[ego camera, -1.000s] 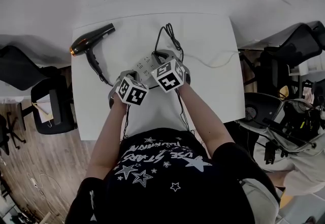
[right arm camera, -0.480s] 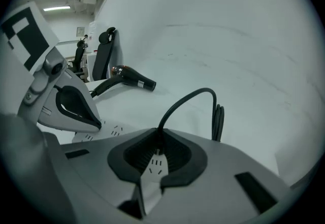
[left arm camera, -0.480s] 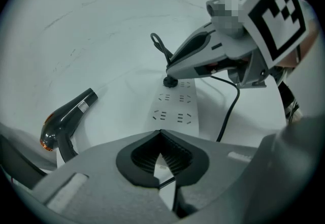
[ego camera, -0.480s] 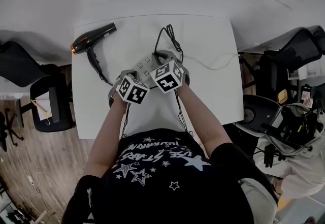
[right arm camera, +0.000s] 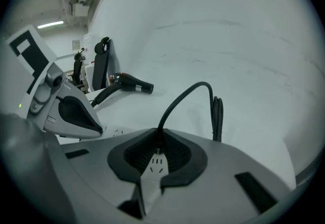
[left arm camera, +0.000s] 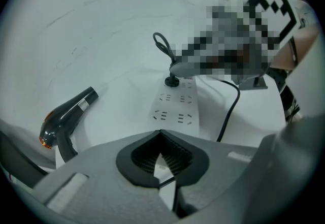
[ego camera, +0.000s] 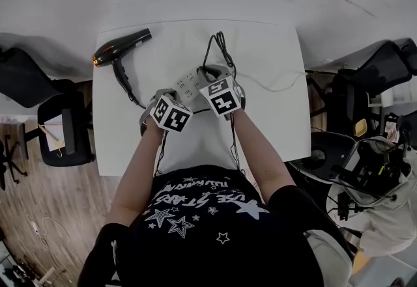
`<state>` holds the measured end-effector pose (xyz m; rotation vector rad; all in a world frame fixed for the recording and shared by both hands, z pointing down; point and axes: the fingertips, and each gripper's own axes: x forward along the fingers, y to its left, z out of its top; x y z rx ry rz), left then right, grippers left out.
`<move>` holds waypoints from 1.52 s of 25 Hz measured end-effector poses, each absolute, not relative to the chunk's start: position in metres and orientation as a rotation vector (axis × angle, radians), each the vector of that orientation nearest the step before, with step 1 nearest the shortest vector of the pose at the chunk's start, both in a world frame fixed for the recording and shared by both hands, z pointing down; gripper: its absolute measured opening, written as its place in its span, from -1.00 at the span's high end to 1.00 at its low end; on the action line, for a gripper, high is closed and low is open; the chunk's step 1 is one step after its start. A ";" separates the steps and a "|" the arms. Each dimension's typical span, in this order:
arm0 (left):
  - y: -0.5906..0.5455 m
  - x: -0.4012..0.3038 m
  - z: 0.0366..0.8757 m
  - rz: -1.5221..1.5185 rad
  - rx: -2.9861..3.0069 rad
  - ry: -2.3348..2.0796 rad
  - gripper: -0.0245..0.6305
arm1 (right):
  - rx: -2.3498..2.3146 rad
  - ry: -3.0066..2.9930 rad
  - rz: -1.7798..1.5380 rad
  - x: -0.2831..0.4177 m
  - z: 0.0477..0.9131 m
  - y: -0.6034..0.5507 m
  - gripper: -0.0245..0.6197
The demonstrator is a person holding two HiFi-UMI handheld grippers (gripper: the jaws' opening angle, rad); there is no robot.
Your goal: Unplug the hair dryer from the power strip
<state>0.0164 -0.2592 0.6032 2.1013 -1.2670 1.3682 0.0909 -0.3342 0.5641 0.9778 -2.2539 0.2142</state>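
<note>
A black hair dryer (ego camera: 120,48) (left arm camera: 66,116) lies at the table's far left. Its black cord (right arm camera: 188,96) loops round to a black plug (left arm camera: 171,82) seated in the far end of the white power strip (ego camera: 187,82) (left arm camera: 177,106). My right gripper (ego camera: 210,75) (right arm camera: 158,152) is shut on that plug, and the cord rises from between its pads. My left gripper (ego camera: 174,98) (left arm camera: 161,141) points steeply down at the strip's near end. Its jaws are shut to a narrow slit, through which the white strip and a thin dark cord show.
The white table (ego camera: 273,129) stands against a pale wall. A thin white cable (ego camera: 280,81) trails toward its right edge. Black chairs stand at the left (ego camera: 58,129) and right (ego camera: 384,58). Clutter fills the floor at lower right (ego camera: 371,168).
</note>
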 end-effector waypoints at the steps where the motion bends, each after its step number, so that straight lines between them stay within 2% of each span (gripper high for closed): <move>1: -0.259 0.016 0.603 1.363 2.100 -1.268 0.90 | 0.986 -2.255 0.225 0.092 0.564 -0.334 0.77; 16: -0.266 0.019 0.601 1.356 2.099 -1.286 0.90 | 0.944 -2.279 0.245 0.096 0.565 -0.338 0.77; 25: -0.263 0.019 0.599 1.372 2.096 -1.284 0.90 | 0.970 -2.306 0.383 0.098 0.564 -0.338 0.77; 29: -0.265 0.018 0.600 1.366 2.091 -1.282 0.90 | 0.960 -2.298 0.271 0.096 0.562 -0.336 0.78; 32: -0.264 0.018 0.600 1.372 2.093 -1.283 0.90 | 1.049 -2.368 0.325 0.104 0.542 -0.347 0.78; 38: -0.263 0.015 0.600 1.358 2.097 -1.281 0.90 | 0.938 -2.360 0.252 0.093 0.523 -0.342 0.77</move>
